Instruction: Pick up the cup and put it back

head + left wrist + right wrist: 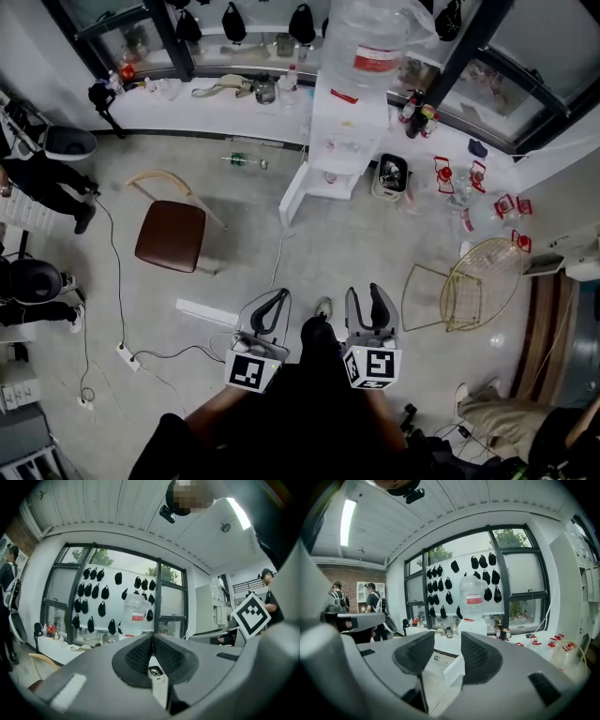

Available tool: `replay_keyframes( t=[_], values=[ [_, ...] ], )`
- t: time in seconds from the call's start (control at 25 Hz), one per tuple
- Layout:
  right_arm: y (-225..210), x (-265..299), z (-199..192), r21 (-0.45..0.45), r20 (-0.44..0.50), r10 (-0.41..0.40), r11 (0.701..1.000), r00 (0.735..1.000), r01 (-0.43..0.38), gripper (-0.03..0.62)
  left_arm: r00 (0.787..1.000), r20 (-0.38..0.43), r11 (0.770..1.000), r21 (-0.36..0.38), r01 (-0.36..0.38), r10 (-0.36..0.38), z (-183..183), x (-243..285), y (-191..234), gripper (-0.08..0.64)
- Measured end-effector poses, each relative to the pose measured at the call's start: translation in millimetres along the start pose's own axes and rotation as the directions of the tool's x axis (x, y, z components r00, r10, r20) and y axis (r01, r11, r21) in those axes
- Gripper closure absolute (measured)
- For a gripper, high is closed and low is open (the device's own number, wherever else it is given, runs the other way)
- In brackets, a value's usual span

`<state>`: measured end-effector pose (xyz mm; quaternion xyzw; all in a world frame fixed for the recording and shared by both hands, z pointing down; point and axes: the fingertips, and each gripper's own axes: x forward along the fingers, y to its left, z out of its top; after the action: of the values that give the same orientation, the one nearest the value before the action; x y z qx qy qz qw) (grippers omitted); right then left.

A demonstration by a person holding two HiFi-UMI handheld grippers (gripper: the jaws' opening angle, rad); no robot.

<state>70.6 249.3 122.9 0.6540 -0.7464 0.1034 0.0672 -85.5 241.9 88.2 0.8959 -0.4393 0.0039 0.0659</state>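
Two chairs (172, 234) (483, 281), one water dispenser (347, 131), one jug (375, 37) and two grippers (279, 296) (366, 292) were pictured indoors.

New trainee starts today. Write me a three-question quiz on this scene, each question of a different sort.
1. True or false: the left tool has its jaws together, while the right tool has its jaws apart with nothing between them.
2. Multiple choice: what stands on top of the white dispenser? A) a large clear water bottle B) a kettle C) a potted plant
3. Fill in: in the head view, the brown-seated chair stands to the ___ of the white dispenser.

Key: 1 true; 2 A; 3 left.
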Motion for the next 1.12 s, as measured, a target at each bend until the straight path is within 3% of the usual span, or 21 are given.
replay_keyframes(
  t=[0.4,0.6,0.84,1.12],
  values=[
    [-84,123,16,-0.032,-0.015,0.085,0.996,0.996,-0.085,0.42,0.995,-0.009,0.995,0.012,-0.095,0.095,0,119,19,0.552],
    [-96,182,-6,-0.016,-0.042,0.092,0.996,0.995,-0.093,0.42,0.993,-0.006,0.993,0.007,-0.12,0.12,-15,158,46,0.552],
    [-99,256,-54,-0.022,-0.049,0.099,0.995,0.994,-0.1,0.416,0.995,-0.021,0.995,0.024,-0.097,0.098,-74,213,94,0.552],
    [-123,339,-136,-0.018,-0.084,0.081,0.996,0.993,-0.083,0.413,0.994,-0.018,0.994,0.013,-0.107,0.107,-152,285,143,0.552]
  ],
)
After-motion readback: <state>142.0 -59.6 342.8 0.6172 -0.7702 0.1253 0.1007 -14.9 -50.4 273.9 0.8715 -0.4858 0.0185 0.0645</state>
